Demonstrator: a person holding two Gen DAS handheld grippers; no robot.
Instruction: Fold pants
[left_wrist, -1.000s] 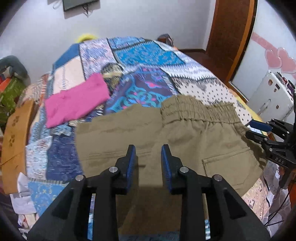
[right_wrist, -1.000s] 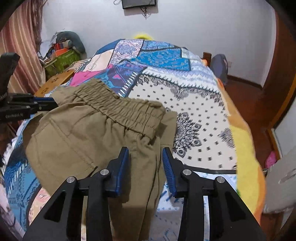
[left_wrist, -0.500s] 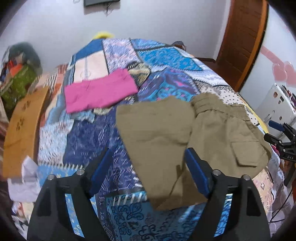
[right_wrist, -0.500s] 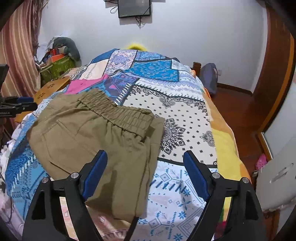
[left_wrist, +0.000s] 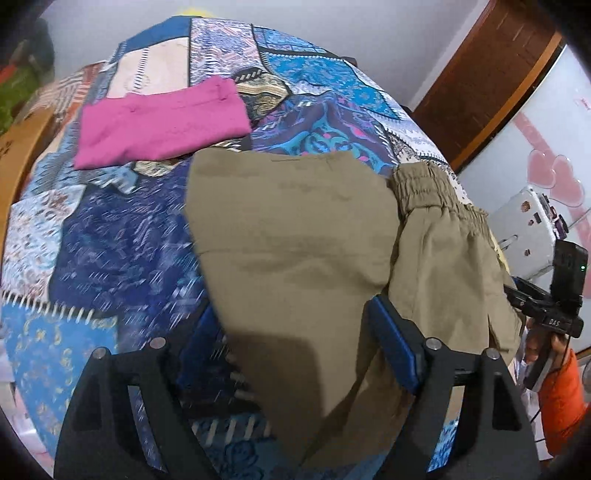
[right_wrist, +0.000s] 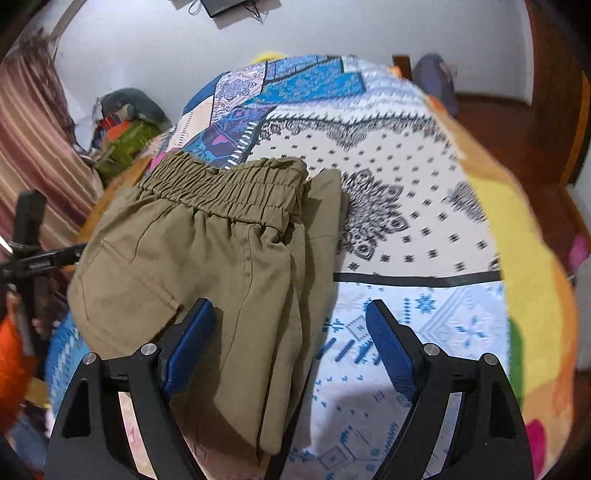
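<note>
1 khaki pants (left_wrist: 295, 236), 1 pink garment (left_wrist: 162, 129), 1 bedspread (left_wrist: 122, 236), 2 grippers.

Both tongs tilt steeply downward with blue pads spread wide and gripping nothing, the left tongs (left_wrist: 295, 332) and the right tongs (right_wrist: 291, 328) each having just been opening, an orange sleeve (left_wrist: 565, 398) behind the right one

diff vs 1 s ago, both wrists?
Both let go: the left hand-held gripper and right hand-held gripper were pinched on the khaki pants; their jaws have just been opening and now stand wide. The pants dropped folded onto the bedspread. The pink garment stayed put.
</note>
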